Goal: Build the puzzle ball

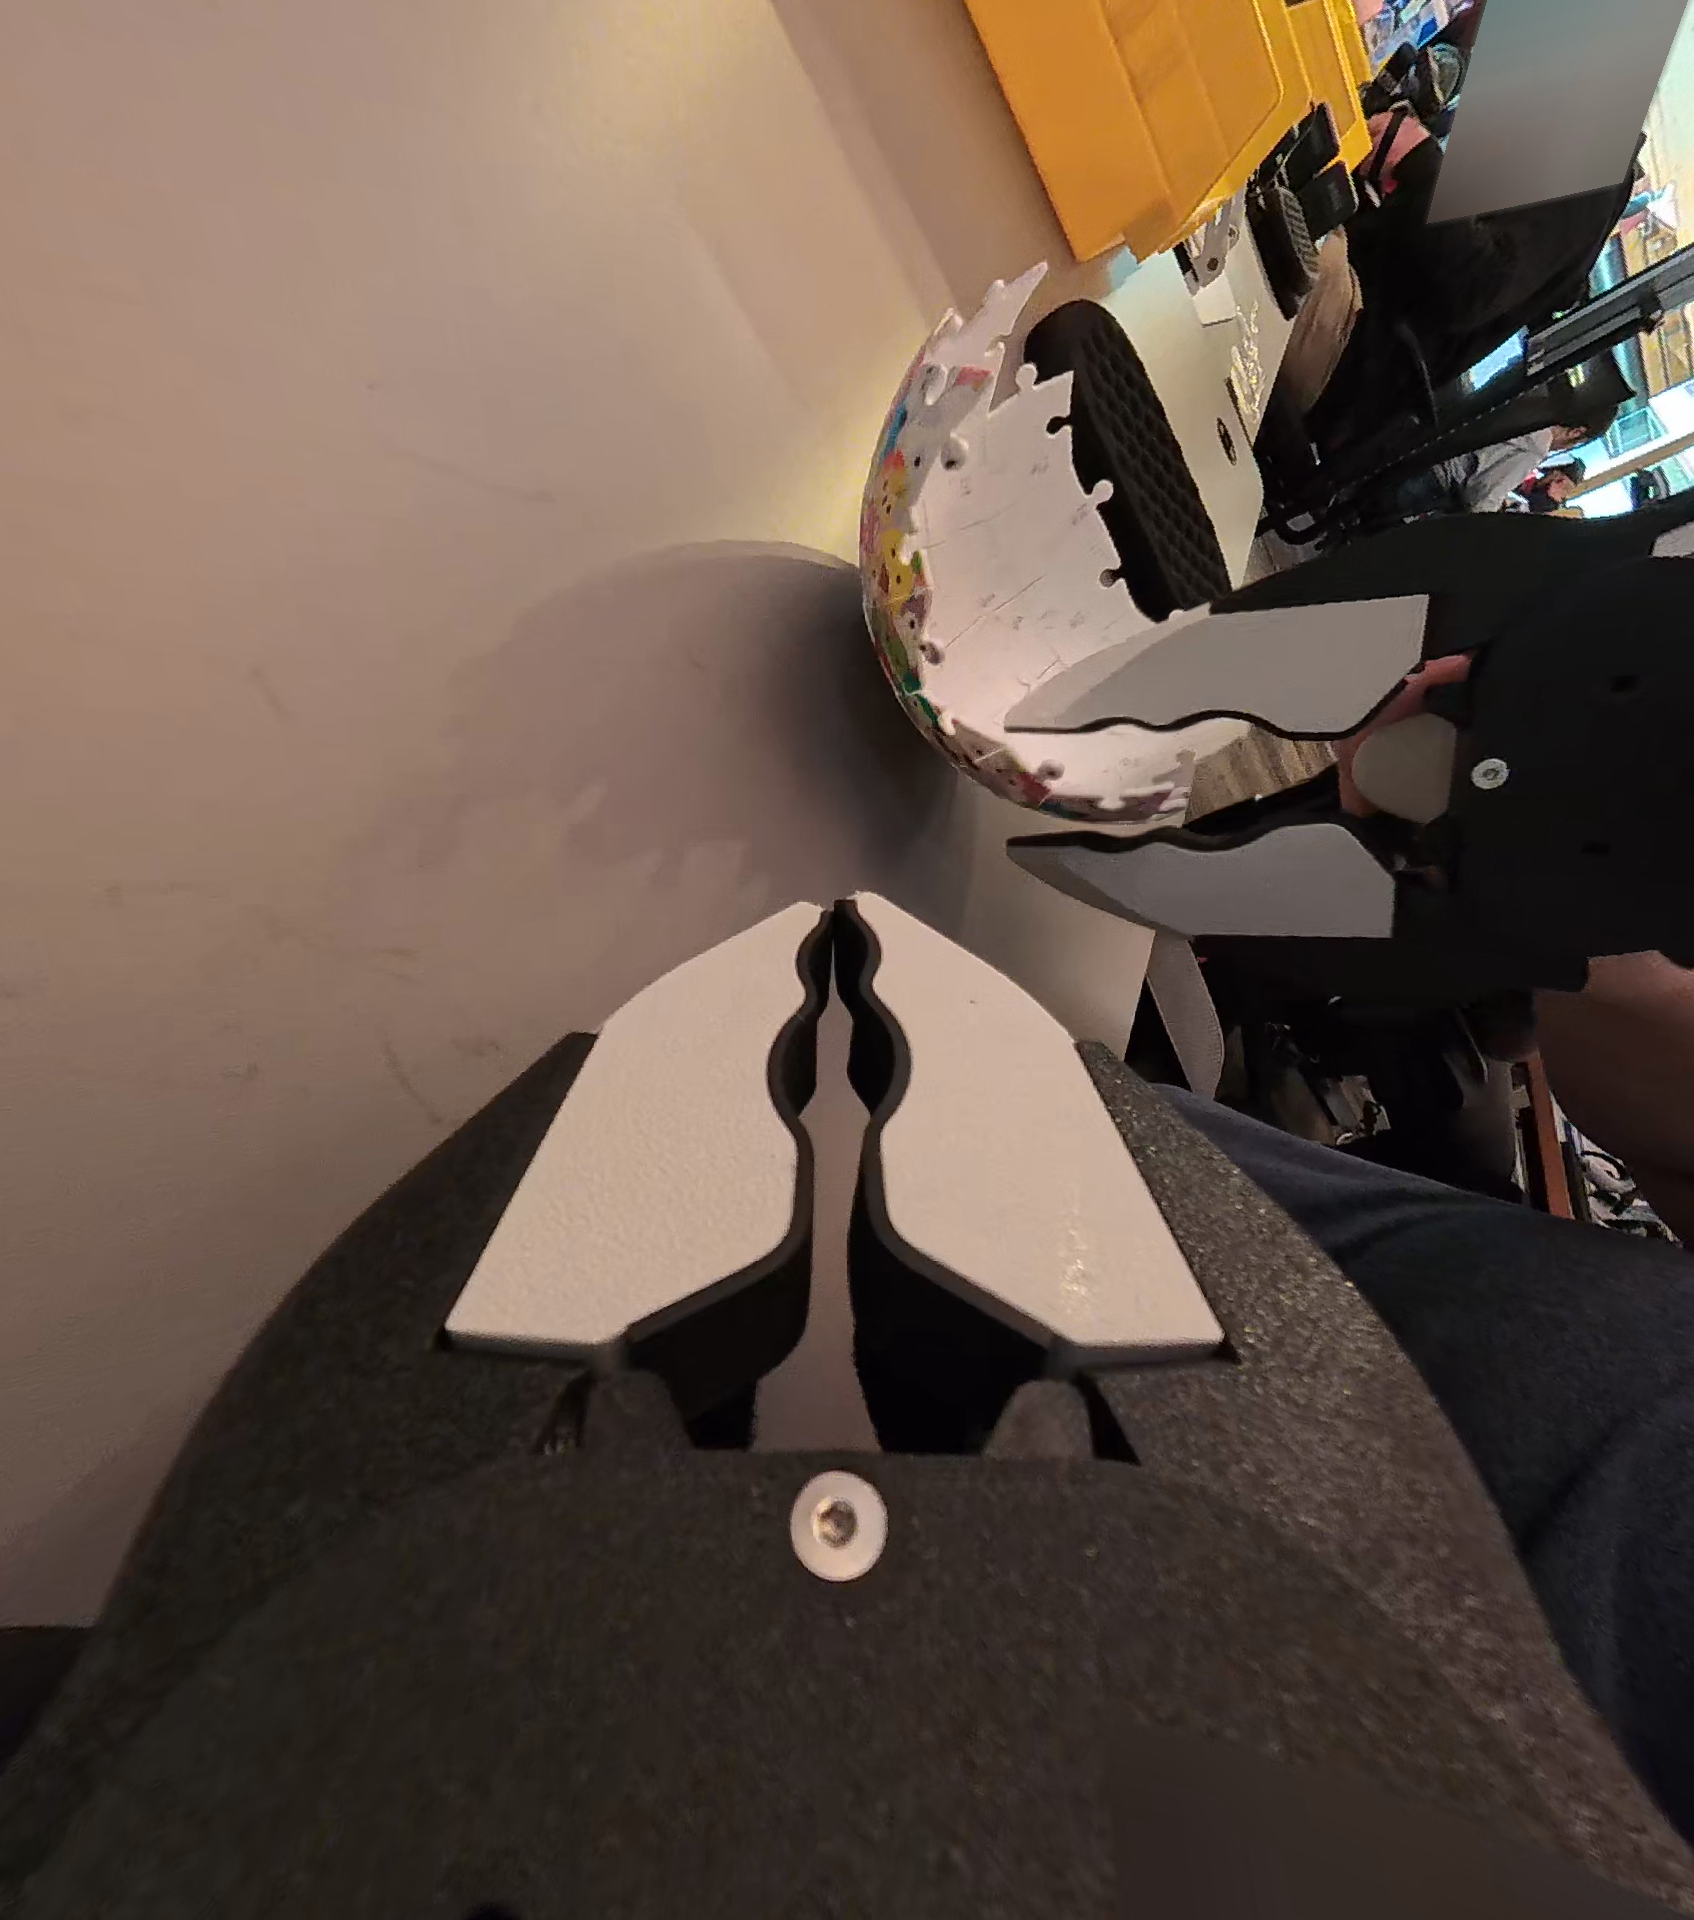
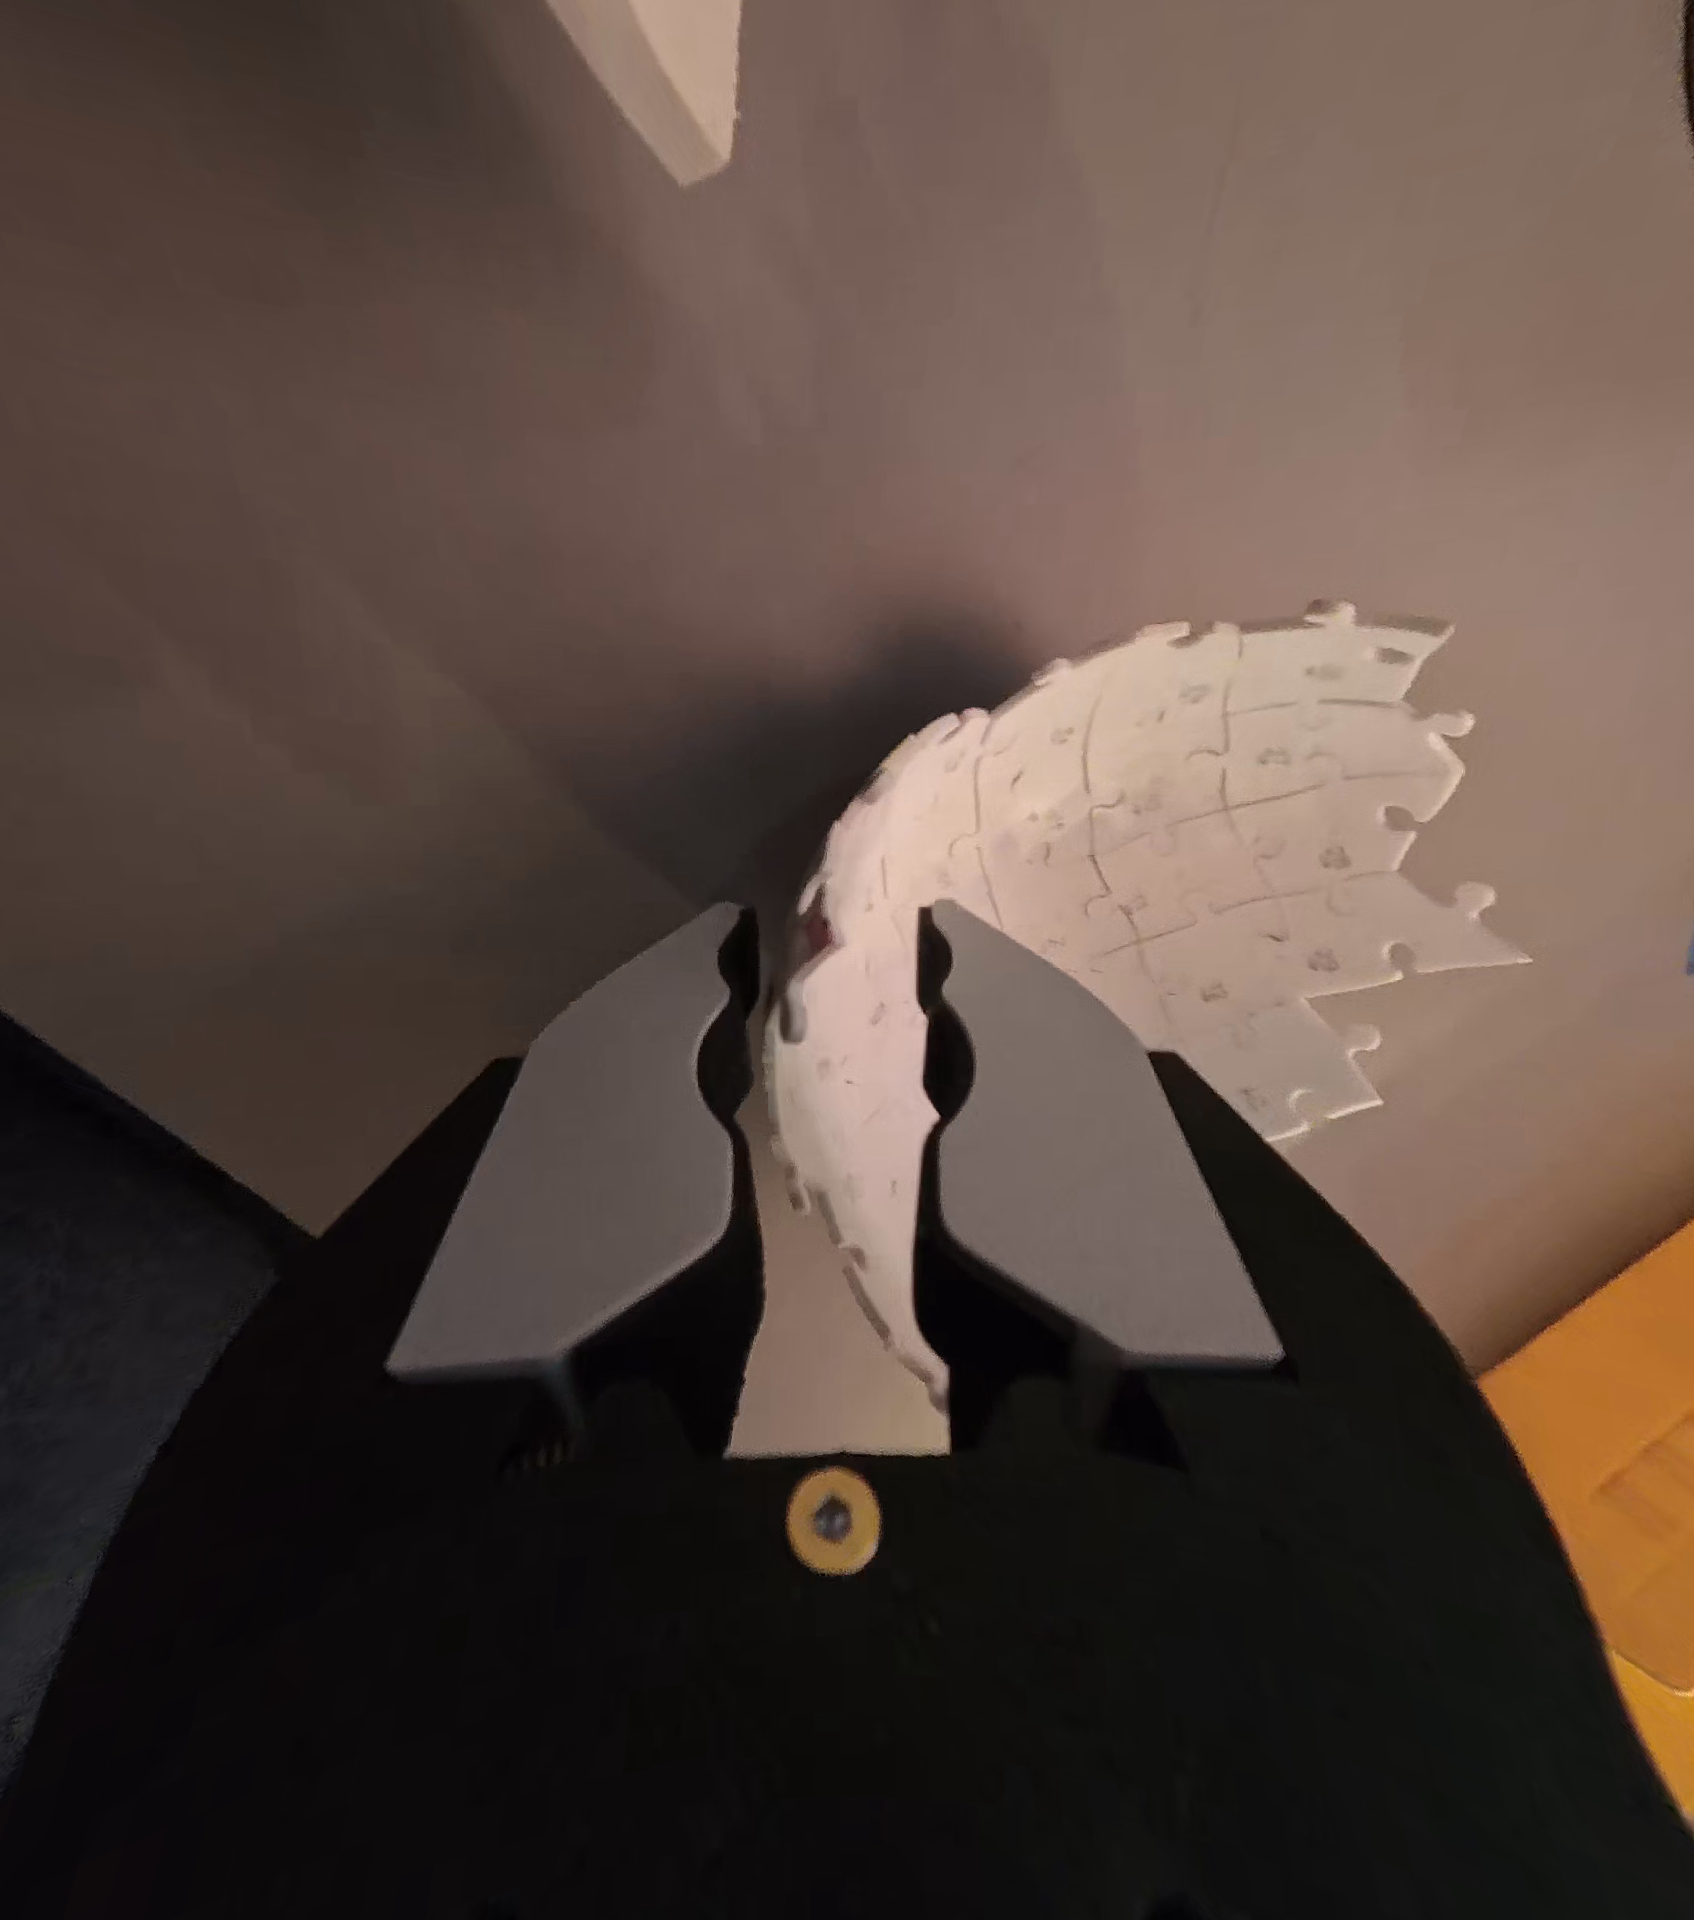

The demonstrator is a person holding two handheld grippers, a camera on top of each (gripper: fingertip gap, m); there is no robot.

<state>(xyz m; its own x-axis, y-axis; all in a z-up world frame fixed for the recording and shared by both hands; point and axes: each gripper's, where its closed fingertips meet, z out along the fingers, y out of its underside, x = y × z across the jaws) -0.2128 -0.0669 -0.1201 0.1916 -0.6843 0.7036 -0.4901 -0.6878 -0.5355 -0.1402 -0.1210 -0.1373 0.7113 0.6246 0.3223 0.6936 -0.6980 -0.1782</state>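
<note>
Left wrist view showed the left gripper with its fingers pressed together on nothing, apart from the puzzle ball; the ball, a partly built shell with a coloured outside and a white inside, sat on the table with its open side towards the right gripper. Right wrist view showed the right gripper spread, its two fingers straddling the shell's jagged rim without clamping it; whether either finger touched the rim could not be told. Recommended procedure: close the right gripper gently on joined pieces rather than on a single tab; a hard pinch would likely pop seams; bring the left gripper against the coloured outside as a brace; lift only once the shell is steady.
</note>
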